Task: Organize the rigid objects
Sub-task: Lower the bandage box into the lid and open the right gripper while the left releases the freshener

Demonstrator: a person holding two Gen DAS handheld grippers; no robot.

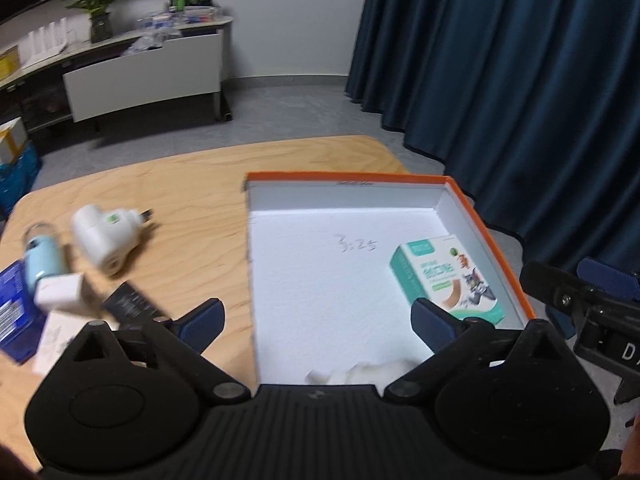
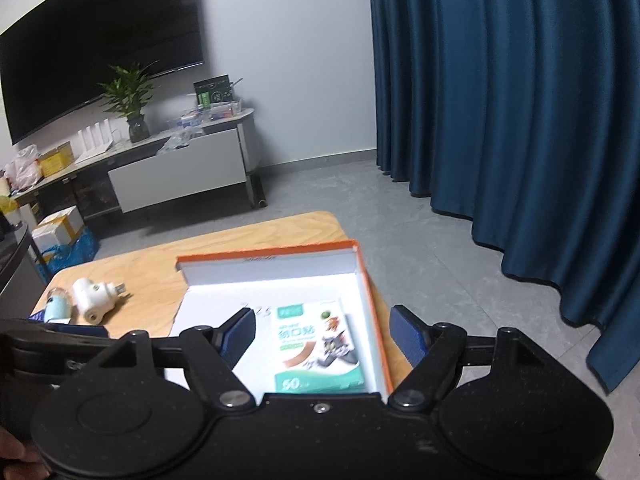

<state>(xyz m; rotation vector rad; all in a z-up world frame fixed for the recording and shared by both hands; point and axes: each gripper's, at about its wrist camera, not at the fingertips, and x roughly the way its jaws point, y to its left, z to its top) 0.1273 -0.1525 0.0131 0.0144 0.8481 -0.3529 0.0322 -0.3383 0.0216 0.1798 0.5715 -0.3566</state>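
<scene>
Left gripper point(image 1: 318, 322) gapes wide over the orange-edged tray point(image 1: 486, 224), nothing between its pads. The bandage box point(image 1: 450, 280) lies flat in the tray at four o'clock. Right gripper point(image 2: 324, 334) hangs open above it, empty.

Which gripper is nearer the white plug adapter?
Left. The left gripper hangs by the orange box's near edge, the white plug adapter to its left; the right gripper is farther right, over the box.
</scene>
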